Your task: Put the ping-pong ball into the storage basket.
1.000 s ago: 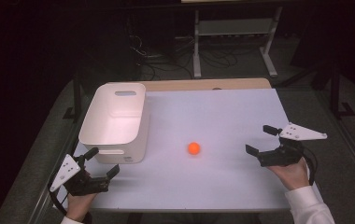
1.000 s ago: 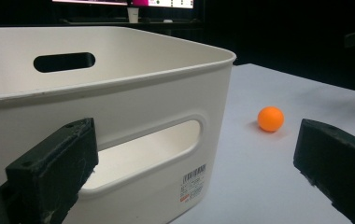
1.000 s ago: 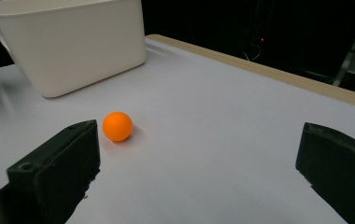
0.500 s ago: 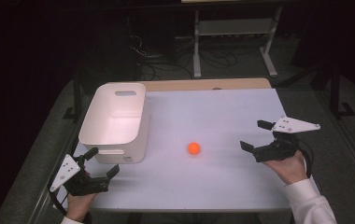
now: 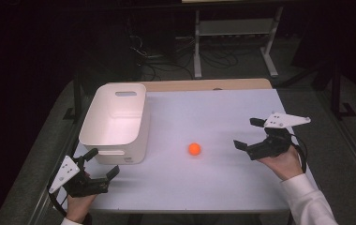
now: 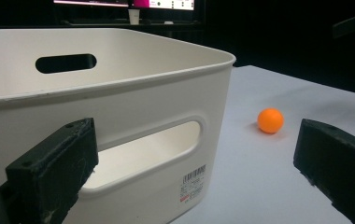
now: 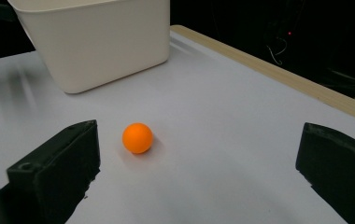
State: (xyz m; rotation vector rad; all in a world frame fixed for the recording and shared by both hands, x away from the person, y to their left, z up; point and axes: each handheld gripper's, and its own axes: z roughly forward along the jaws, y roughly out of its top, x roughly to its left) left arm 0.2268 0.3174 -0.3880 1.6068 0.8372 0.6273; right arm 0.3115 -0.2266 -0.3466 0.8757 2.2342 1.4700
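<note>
Dark room all round, with cables and a metal stand behind the white surface, which looks smooth and bare, so a round thing would roll on it freely; the orange ball lies just to the right of the white bin, apart from it; it looks light, hard and slick, likely to skid from a pinch off centre, so the hold should fall across its widest middle; the right gripper waits well to the right of the bin, jaws wide apart, facing the ball; the left gripper sits just before the bin's near wall, jaws also apart.
</note>
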